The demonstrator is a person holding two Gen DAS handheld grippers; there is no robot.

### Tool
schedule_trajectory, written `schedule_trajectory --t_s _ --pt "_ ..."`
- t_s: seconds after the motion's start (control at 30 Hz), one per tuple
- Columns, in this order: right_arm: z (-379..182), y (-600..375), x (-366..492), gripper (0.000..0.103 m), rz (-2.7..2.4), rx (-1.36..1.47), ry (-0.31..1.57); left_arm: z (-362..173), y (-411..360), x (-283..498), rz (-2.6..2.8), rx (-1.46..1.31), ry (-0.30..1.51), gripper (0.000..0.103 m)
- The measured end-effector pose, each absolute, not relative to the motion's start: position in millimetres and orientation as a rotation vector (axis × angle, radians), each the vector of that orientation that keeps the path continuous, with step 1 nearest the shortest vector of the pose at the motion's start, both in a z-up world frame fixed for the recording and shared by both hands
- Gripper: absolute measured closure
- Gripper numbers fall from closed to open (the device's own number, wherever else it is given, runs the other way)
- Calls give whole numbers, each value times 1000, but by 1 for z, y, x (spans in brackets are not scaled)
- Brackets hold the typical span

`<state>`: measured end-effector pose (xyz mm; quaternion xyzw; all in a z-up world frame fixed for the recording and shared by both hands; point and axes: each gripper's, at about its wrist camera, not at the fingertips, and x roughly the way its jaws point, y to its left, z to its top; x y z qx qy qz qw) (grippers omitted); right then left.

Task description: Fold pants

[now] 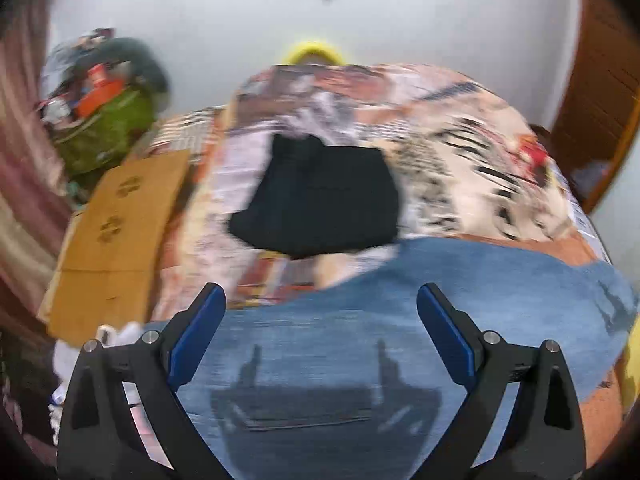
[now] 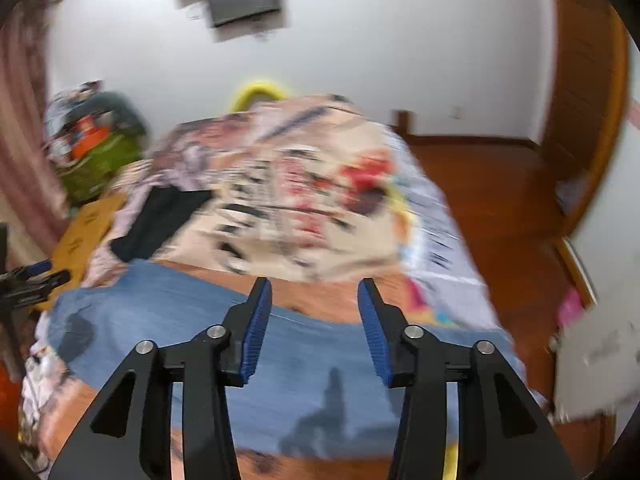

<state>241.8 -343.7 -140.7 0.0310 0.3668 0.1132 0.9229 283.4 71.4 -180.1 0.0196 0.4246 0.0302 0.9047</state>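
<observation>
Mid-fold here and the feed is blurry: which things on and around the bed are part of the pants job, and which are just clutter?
Job:
- blue jeans, spread on the bed under both grippers
- left gripper, open, holding nothing
- right gripper, open, holding nothing

Lying about:
- black garment, farther up the patterned bedspread
- cardboard sheet
- green bag of clutter

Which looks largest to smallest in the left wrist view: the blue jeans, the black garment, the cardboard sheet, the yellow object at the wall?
1. blue jeans, though they lie nearest the camera.
2. black garment and cardboard sheet: about alike, so I do not rank them.
3. yellow object, mostly hidden behind the bedding.
</observation>
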Motion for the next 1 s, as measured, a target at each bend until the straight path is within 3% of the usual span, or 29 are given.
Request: schedule_trajectory --t_s 0.23,0.47,0.73,1.0 --pt "-143 -244 274 60 441 -26 774 -192 166 279 206 -33 895 6" --pt "-171 -165 308 60 576 -112 859 -241 244 290 301 -152 1038 6" --pt "-211 -99 342 60 663 -214 973 -298 257 306 266 -273 1170 6" --pt "-262 -77 374 60 661 -243 1109 -325 236 313 217 -197 1229 6"
